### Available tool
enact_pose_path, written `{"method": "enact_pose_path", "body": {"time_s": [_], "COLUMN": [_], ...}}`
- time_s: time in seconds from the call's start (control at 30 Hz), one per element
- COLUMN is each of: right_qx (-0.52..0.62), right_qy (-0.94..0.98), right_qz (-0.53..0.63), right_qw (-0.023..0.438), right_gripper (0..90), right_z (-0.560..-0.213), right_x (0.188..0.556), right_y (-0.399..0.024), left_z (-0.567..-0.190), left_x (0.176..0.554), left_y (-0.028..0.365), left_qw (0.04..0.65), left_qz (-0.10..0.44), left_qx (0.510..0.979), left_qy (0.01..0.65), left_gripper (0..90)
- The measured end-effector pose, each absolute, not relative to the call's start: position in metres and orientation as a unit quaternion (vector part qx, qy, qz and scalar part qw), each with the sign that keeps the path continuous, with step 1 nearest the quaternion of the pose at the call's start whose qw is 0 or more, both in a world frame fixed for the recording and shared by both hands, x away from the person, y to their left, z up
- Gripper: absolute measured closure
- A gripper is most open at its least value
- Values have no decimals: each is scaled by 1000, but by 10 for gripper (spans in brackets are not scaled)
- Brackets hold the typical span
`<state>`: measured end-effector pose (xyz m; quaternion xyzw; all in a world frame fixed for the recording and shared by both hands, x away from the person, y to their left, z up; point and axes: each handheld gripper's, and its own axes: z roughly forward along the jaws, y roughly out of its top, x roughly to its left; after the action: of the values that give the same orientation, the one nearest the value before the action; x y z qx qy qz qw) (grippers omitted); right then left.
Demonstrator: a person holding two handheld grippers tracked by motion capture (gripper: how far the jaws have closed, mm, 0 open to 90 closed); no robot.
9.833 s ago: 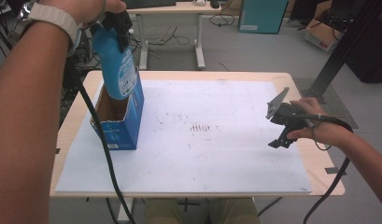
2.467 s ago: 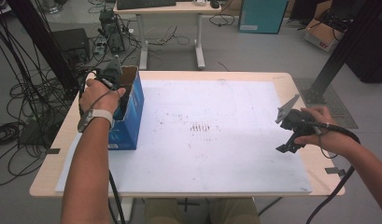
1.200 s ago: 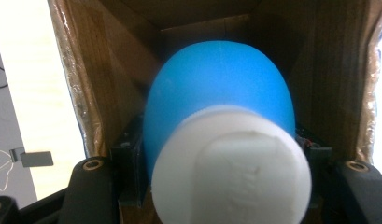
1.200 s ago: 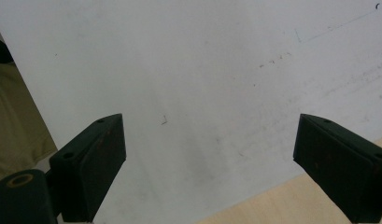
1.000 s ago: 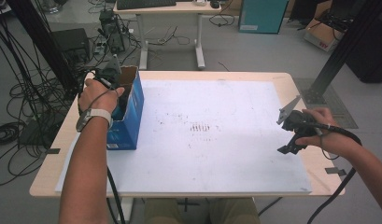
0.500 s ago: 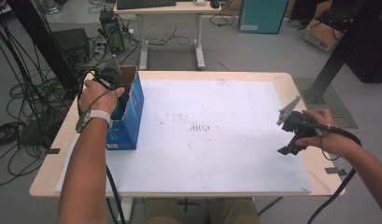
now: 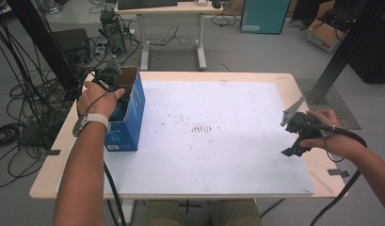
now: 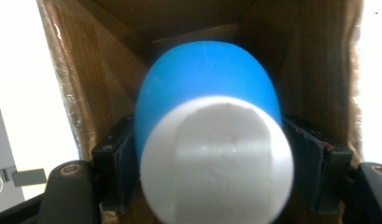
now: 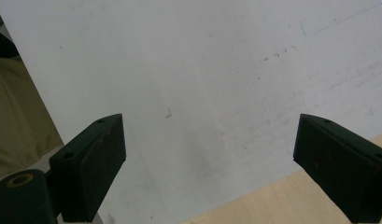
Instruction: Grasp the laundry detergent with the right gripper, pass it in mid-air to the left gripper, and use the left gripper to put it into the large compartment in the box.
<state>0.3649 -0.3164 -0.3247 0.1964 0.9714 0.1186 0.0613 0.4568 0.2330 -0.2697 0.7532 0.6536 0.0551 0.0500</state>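
1. I am looking at the blue bottle [image 8: 205, 88] with its white cap [image 8: 216, 158] standing inside the open cardboard box [image 7: 129, 113], which is sitting at the left edge of the table [image 7: 284, 82].
2. My left gripper [image 8: 212, 163] is reaching down into the box; its jaws have just been opening, and they are sitting on either side of the bottle, close against it. I cannot tell whether they are pressing it.
3. My right gripper [image 9: 207, 163] is hovering over the white sheet [image 7: 218, 136] near the table's right edge, jaws spread wide, holding nothing.
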Motion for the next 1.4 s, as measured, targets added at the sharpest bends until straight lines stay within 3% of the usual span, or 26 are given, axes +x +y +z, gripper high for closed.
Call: {"method": "enact_pose_path", "body": {"time_s": [0.1,0.3,0.93,1.4], "right_qx": [192,186,188,179], "right_qy": [972,975,973,973], "right_qz": [122,108,112,127], "right_qw": [62,59,70,71], "right_gripper": [91,91,91,90], "right_z": [-323,-323,-302,-286], "right_x": [365,363,360,358], "right_y": [-314,-311,-311,-306], "left_z": [-265,-246,-154,-138], "left_x": [454,448,418,405], "left_y": [234,236,204,156], "left_qw": [57,82,165,156], "left_qz": [59,72,132,148], "left_qx": [755,758,816,873], "left_qy": [650,643,537,437], "left_gripper": [269,147,92,87]}}
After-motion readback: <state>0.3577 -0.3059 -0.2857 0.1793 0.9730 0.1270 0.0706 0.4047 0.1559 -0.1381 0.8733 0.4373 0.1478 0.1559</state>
